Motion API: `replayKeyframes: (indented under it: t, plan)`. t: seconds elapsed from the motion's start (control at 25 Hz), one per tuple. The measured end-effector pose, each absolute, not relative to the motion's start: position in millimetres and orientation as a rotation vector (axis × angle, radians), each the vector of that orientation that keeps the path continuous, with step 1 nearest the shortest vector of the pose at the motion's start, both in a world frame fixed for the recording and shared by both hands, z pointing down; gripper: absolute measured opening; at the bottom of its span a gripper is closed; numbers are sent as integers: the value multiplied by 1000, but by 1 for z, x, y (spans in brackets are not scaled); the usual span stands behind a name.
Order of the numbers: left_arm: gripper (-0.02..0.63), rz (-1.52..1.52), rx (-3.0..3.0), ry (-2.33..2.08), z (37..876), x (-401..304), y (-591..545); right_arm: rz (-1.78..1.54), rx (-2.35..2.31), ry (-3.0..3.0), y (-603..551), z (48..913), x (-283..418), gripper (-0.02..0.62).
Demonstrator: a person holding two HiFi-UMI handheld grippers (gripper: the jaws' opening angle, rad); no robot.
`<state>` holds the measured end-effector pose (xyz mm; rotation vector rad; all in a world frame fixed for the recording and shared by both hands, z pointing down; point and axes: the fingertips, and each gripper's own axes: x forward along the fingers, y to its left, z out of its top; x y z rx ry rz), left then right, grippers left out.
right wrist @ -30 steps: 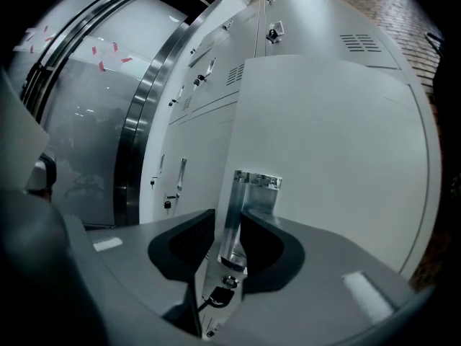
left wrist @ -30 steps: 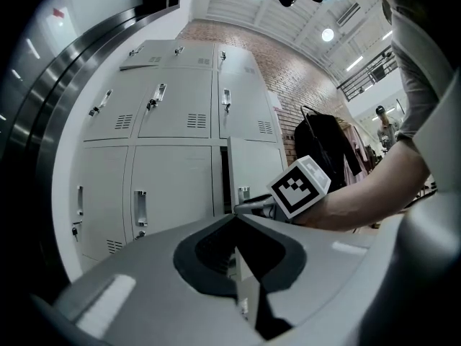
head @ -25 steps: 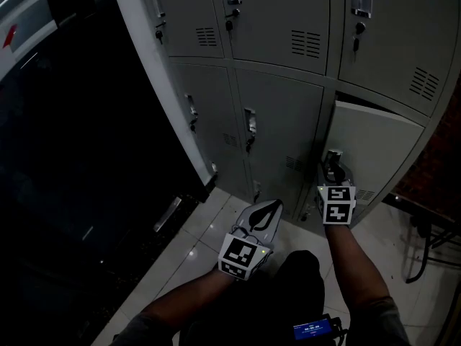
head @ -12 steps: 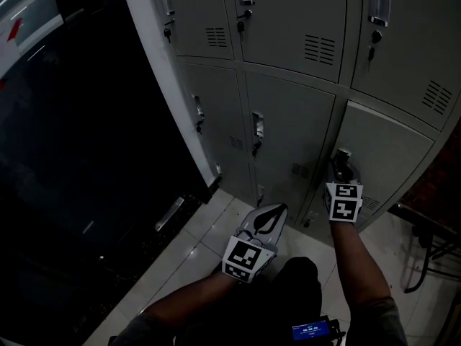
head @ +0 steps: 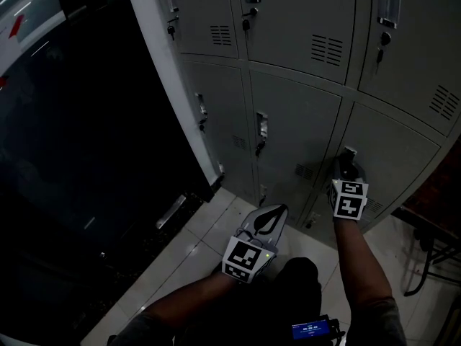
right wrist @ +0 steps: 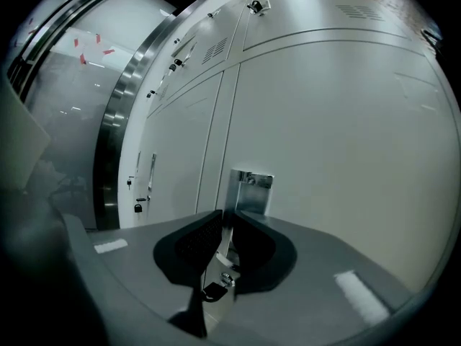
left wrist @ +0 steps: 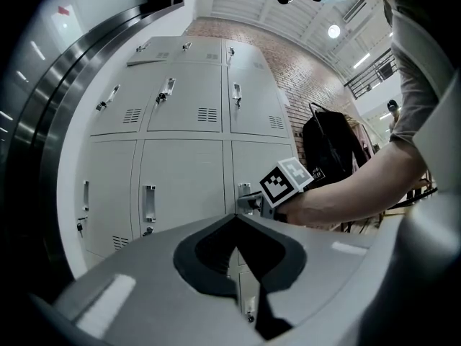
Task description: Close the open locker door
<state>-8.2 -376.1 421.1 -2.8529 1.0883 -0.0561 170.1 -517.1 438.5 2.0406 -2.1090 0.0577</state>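
The grey locker door (head: 392, 153) at the lower right of the bank lies flush with its neighbours. My right gripper (head: 344, 166) is at its metal handle (head: 348, 152), pointing roughly level at the door. In the right gripper view the door (right wrist: 346, 135) fills the frame. There the handle plate (right wrist: 251, 191) runs down between the jaws of the right gripper (right wrist: 225, 222). Those jaws have just been closing and now pinch it. My left gripper (head: 277, 209) hangs shut and empty above the floor, short of the lockers. The left gripper (left wrist: 234, 220) points level at them.
Other closed lockers (head: 288, 128) with handles and keys fill the bank. A steel pillar (head: 166, 85) and dark glass (head: 72, 157) stand left of it. A metal frame (head: 425, 251) stands on the tiled floor (head: 202, 244) at right. A black backpack (left wrist: 328, 143) hangs beyond my right arm.
The lower right door stood ajar a second ago and now sits flush. My right gripper moved in towards the lockers with the handle. The left gripper kept still.
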Motion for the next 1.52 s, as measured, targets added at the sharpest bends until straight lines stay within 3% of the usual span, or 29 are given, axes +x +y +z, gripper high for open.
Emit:
replayKeyframes:
  t: [0.52, 0.72, 1.16, 1.52]
  plan:
    - [2, -59, -2837, 1088, 415, -6, -365, 58, 2019, -2144, -508, 437, 170, 41]
    - [2, -59, -2839, 1082, 416, -6, -366, 45, 1987, -2169, -510, 438, 163, 84]
    - [2, -52, -2843, 1077, 415, -7, -367, 59, 2027, -2147, -511, 442, 165, 84]
    - [2, -35, -2851, 1075, 414, -5, -366, 61, 1991, -2146, -504, 447, 162, 138]
